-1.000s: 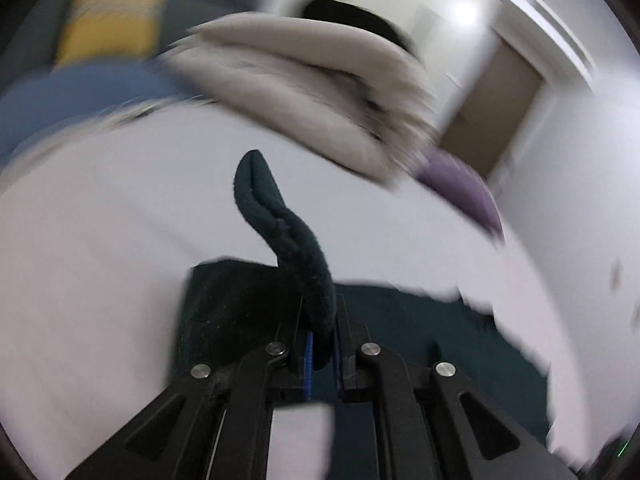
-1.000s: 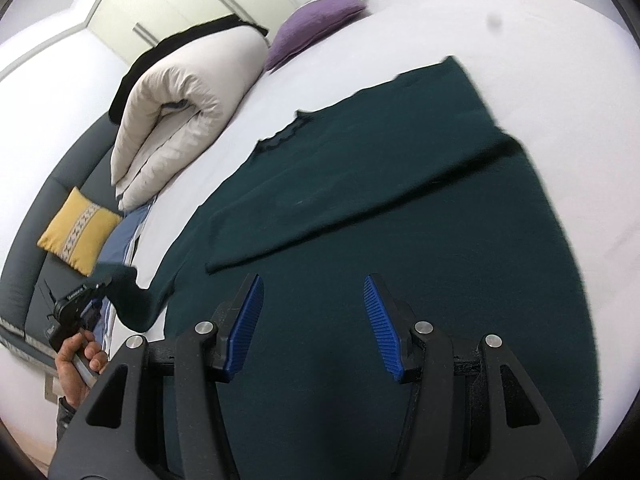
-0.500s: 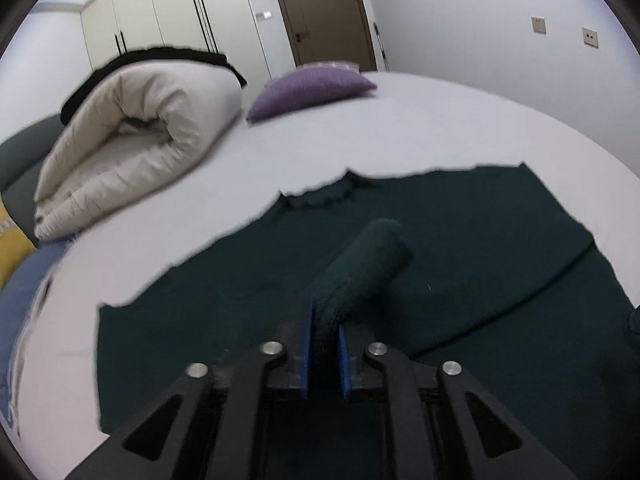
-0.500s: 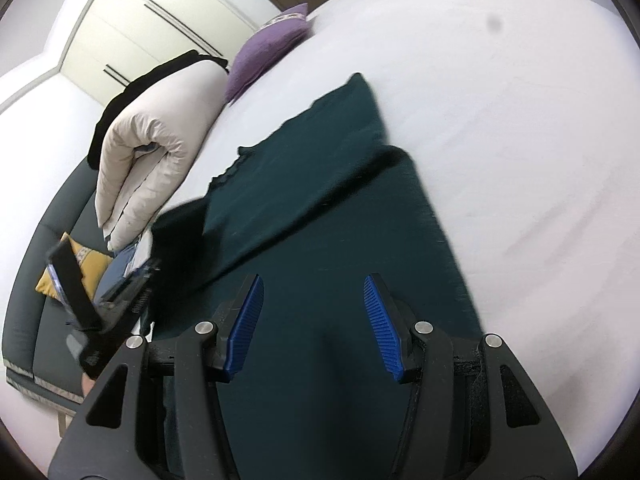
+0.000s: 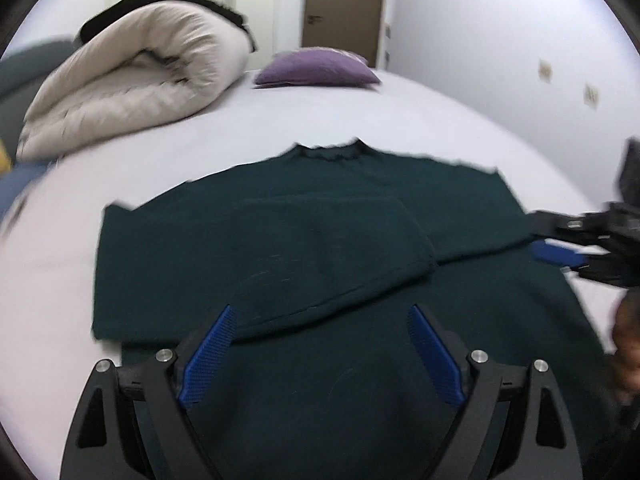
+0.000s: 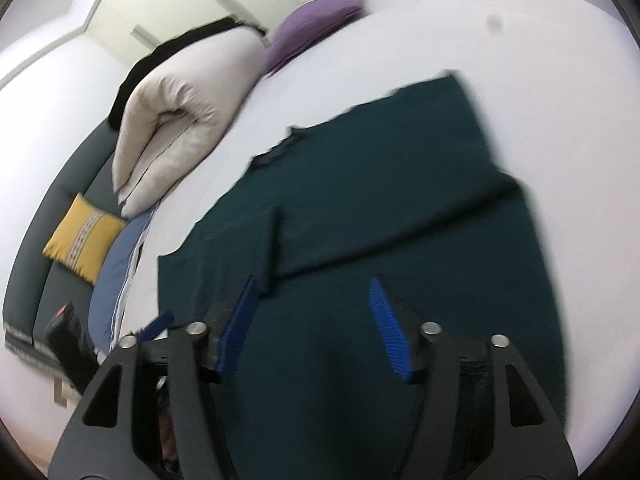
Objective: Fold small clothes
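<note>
A dark green sweater (image 5: 320, 240) lies flat on the white bed (image 5: 420, 120), its neck toward the far side. Both sleeves are folded across the chest, the left sleeve (image 5: 280, 256) on top of the right sleeve (image 5: 472, 220). My left gripper (image 5: 320, 312) hovers over the lower body of the sweater; its jaws are opening and nothing is between them. My right gripper (image 6: 313, 280) is over the sweater (image 6: 380, 200) near its right edge; its jaws are opening too, with nothing between them. In the left wrist view it shows at the far right (image 5: 560, 256).
A rolled cream duvet (image 5: 132, 84) and a purple pillow (image 5: 316, 68) lie at the far end of the bed. A grey sofa (image 6: 36, 248) with a yellow cushion (image 6: 82, 238) and a blue cloth (image 6: 116, 272) stands beside the bed. A hand (image 5: 628, 344) shows at the right edge.
My left gripper carried the left sleeve across the chest, let go of it and opened wide. The sleeve now lies flat. My right gripper opened wider.
</note>
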The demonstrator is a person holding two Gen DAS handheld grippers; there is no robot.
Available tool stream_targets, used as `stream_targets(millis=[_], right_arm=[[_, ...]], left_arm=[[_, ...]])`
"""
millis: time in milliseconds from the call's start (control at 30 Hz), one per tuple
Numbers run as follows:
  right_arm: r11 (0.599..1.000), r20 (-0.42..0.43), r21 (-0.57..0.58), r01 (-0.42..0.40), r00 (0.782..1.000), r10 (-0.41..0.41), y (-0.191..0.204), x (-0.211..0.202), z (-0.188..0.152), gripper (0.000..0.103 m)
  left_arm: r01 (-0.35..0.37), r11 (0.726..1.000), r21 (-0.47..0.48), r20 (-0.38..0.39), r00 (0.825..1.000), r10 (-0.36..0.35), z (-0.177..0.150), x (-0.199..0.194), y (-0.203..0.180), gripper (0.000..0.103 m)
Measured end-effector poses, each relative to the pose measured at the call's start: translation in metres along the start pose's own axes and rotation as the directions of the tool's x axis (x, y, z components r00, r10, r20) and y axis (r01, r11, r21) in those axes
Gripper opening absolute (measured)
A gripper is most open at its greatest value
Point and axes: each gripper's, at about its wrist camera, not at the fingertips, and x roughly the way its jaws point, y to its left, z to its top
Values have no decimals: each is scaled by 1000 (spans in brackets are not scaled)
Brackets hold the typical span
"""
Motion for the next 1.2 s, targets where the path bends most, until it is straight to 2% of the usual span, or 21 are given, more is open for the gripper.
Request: stream_targets(millis=[133,267,333,367,400,433,500,567,633,800,900,1033,1200], right_arm=[[996,-66,-86,-31,998,25,40,48,24,66],[991,-144,-132,26,989,-45,63,102,39,65],[984,-181,-143,106,975,-132,62,130,44,60],[982,-181,-150,118,973,-144,64,137,45,58],[978,-170,-166,124,974,-152,67,142,45,50],[972,-158,-189,136,973,-167,71,144,46,37],[965,-153,-229,126,975,-163,79,144,47,18],[945,-113,-293,143,977,-183,89,137,44,9],[930,-81,-338,144,980,-181,96,128,43,7],[936,-15,-328,125,990,-137,102,93,52,7],[940,8,-311,142,989,-146,88,77,62,7],[952,22,-250,175,984,-175,51,65,70,7],[950,9,-252,183,982,-187,31,74,70,7]], left_arm=[[0,989,-148,29,1000,4,1,-11,52,88],[-2,969,-247,48,999,15,1,-18,92,85],[-16,962,-273,51,998,31,0,-21,105,85],[-20,957,-289,57,998,38,-1,-22,113,85],[-21,954,-298,58,998,40,-1,-23,118,85],[-24,951,-309,59,997,44,-1,-23,123,85],[-33,943,-330,67,996,58,-1,-23,133,85],[-36,936,-350,66,996,63,2,-20,141,85],[-34,930,-366,72,995,65,5,-19,149,85],[-51,924,-380,80,993,88,16,-18,161,84],[-66,922,-382,68,993,100,24,-10,168,83],[-86,924,-372,24,994,102,32,11,174,72],[-112,921,-374,-43,994,103,44,47,184,67]])
